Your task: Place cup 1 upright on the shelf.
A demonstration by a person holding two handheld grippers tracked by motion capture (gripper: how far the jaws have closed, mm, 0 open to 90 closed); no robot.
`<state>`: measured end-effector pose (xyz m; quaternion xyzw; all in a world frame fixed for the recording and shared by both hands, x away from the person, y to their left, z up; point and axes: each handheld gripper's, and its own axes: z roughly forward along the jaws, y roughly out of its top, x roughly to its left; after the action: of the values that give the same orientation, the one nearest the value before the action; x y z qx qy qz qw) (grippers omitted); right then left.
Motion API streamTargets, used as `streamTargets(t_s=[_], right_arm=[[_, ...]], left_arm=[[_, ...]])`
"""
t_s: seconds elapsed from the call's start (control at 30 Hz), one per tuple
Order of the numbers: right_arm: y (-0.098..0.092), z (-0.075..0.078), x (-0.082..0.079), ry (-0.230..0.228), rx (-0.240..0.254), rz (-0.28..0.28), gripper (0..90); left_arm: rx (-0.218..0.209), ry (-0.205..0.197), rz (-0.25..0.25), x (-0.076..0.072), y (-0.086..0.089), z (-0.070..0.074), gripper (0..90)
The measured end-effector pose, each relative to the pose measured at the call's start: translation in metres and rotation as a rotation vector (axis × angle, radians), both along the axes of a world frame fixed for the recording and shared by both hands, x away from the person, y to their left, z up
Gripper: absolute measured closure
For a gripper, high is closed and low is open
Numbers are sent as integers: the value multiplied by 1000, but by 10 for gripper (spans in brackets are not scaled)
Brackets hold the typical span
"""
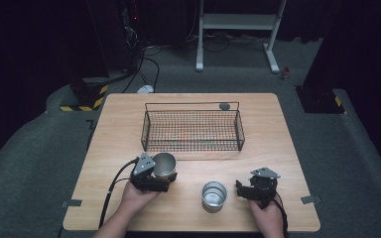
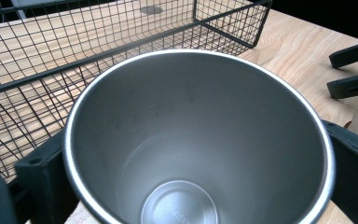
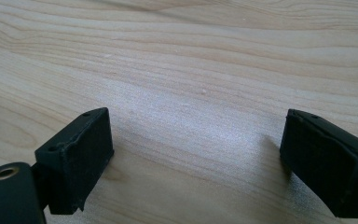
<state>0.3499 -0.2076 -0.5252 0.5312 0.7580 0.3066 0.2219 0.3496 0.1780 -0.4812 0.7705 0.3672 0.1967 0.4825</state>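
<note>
A steel cup [image 1: 164, 163] stands tilted at the table's front left, just in front of the wire basket [image 1: 193, 147]. My left gripper [image 1: 163, 174] is shut on it, one black jaw against each side of its wall. In the left gripper view I look straight into the empty cup [image 2: 191, 140], with the pads [image 2: 42, 179] on either side. A second steel cup [image 1: 214, 195] stands upright near the front middle. My right gripper [image 1: 240, 190] is just right of it, apart from it and open. Bare wood lies between its jaws [image 3: 196, 158].
The empty black wire basket [image 2: 121, 46] lies across the middle of the wooden table [image 1: 278, 129]. A small grey disc [image 1: 223, 106] rests beyond its far rim. The right gripper's jaws [image 2: 349, 70] show at the edge of the left gripper view.
</note>
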Motion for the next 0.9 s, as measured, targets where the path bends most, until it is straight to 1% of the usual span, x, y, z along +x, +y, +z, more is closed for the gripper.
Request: streamTargets(t_s=[0.1,0.2,0.27,0.33,0.57,0.7,0.9], right_arm=[[0,0,0,-1,-1,2,92],[0,0,0,-1,-1,3,92],[0,0,0,0,0,1,91],[0,0,0,0,0,1,92],[0,0,0,0,0,1,92],[0,0,0,-1,-1,3,91],[0,0,0,1,0,1,92]], left_arm=[[-6,1,1,0,1,0,60],[-3,-7,-3,0,1,0,84],[1,-23,0,-2,2,-1,107],[0,-29,1,-3,3,-2,118],[0,-51,10,-6,4,-4,132],[-12,-65,11,-8,4,-7,134],[-7,-65,8,-9,6,-6,136]])
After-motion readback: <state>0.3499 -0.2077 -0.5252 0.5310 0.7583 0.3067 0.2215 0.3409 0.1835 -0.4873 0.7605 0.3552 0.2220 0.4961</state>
